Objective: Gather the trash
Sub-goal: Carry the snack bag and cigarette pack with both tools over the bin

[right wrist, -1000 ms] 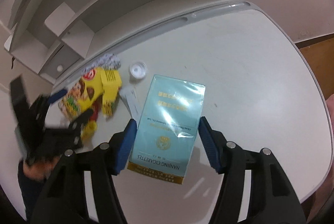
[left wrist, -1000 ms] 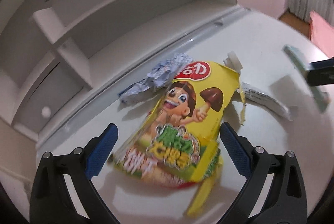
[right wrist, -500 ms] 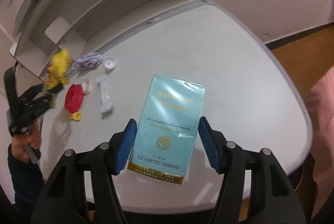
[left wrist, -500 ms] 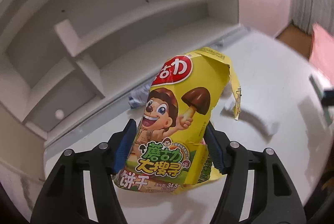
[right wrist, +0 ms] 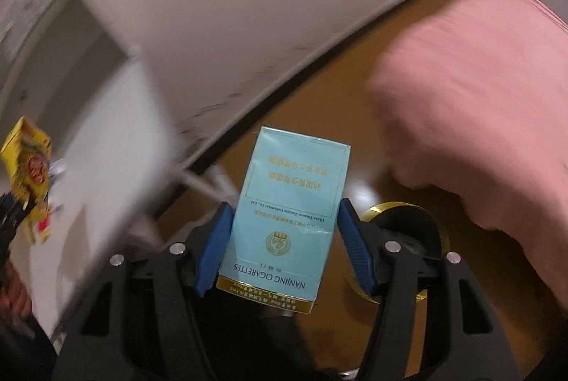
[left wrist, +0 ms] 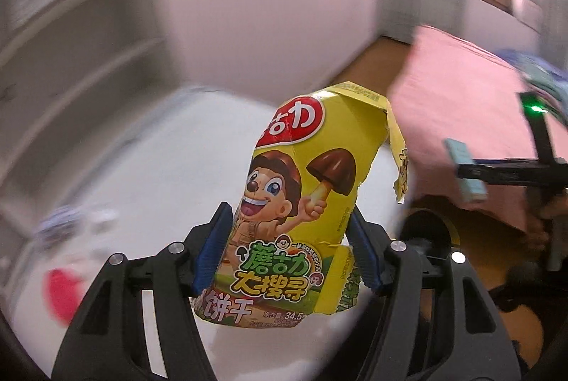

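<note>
My left gripper (left wrist: 289, 246) is shut on a torn yellow biscuit box (left wrist: 301, 175) with a cartoon boy and a mushroom, held upright above the white table's (left wrist: 170, 161) right end. My right gripper (right wrist: 282, 246) is shut on a light blue cigarette pack (right wrist: 287, 207), held over the wooden floor. Below it stands a dark round bin with a gold rim (right wrist: 401, 207); the same bin (left wrist: 426, 228) shows dimly in the left wrist view. The right gripper with its pack (left wrist: 465, 175) appears at the right of the left wrist view, and the biscuit box (right wrist: 30, 161) at the left of the right wrist view.
On the blurred table lie a red lid (left wrist: 60, 288) and a crumpled blue-white wrapper (left wrist: 60, 221). White shelving (left wrist: 71, 37) stands behind the table. A pink bed cover (right wrist: 472, 104) lies to the right, and brown floor (right wrist: 319, 104) runs between it and the wall.
The left gripper closed on the biscuit box, lifted it off the table and swung right. The right gripper carried the cigarette pack off the table to above the floor and bin.
</note>
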